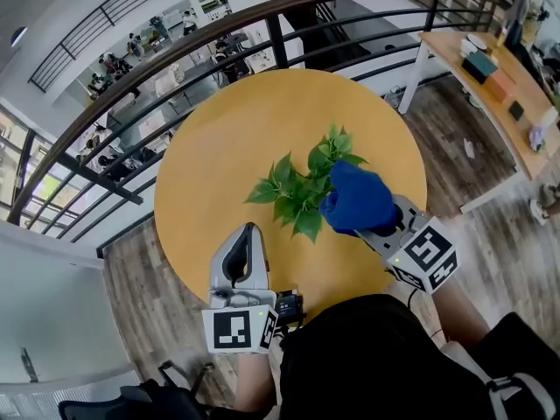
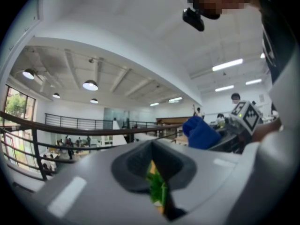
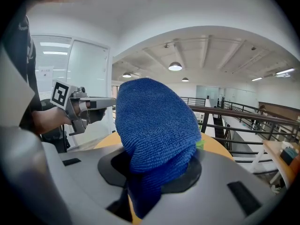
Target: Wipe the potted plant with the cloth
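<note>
The potted plant [image 1: 299, 192] stands near the middle of the round yellow table [image 1: 227, 138]; its green leaves hide the pot. A blue cloth [image 1: 357, 198] bunched into a ball touches the plant's right side, and my right gripper [image 1: 374, 226] is shut on it. In the right gripper view the cloth [image 3: 157, 125] fills the jaws and covers most of the plant. My left gripper [image 1: 248, 232] is shut and empty, at the table's near edge, pointing at the plant from the lower left. Through its closed jaws [image 2: 153, 165] a strip of green leaf [image 2: 158, 189] shows.
A black railing [image 1: 280, 38] curves round the table's far side, with a lower floor beyond it. A wooden desk [image 1: 490, 86] with several items stands at the upper right. The person's dark clothing [image 1: 376, 357] fills the bottom of the head view.
</note>
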### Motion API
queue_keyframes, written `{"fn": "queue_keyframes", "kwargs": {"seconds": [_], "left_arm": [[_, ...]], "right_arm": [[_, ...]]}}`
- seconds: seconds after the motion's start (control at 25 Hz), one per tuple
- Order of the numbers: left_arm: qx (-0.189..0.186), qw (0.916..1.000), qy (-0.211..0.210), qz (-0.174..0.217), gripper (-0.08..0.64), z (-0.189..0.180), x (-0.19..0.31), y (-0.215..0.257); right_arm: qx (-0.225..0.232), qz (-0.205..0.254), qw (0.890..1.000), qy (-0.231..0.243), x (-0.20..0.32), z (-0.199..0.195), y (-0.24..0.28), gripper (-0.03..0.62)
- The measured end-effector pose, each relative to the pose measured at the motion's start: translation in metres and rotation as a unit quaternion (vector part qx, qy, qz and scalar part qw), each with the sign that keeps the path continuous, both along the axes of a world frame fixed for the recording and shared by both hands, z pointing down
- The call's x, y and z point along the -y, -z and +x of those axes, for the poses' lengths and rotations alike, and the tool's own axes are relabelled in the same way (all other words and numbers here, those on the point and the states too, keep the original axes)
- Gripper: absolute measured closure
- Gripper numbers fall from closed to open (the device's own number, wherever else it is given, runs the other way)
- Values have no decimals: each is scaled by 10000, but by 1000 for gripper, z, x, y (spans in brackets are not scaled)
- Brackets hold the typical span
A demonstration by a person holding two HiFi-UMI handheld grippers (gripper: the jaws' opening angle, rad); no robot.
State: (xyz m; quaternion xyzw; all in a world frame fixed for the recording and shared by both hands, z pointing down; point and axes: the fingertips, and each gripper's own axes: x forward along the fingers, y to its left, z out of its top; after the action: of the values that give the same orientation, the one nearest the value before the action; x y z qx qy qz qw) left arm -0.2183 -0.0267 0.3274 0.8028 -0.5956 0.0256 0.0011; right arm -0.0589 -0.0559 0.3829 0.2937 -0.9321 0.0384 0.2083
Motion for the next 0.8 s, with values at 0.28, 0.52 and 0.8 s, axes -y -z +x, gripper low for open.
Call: {"fn": "queue_keyframes", "kwargs": {"seconds": [0.28,0.52,0.8], "left_arm": [[91,9998,172,-96,558,8,14,3],[214,9991,293,-219,558,17,29,-3],[470,9977,302,-389,558,32,48,-23]], "right_arm": [[-53,-135,9997,186,14,15,-2,457],[-130,-156,9993,311,32,26,-7,457],[-301,29,9994,162,63,54,-12,457]]}}
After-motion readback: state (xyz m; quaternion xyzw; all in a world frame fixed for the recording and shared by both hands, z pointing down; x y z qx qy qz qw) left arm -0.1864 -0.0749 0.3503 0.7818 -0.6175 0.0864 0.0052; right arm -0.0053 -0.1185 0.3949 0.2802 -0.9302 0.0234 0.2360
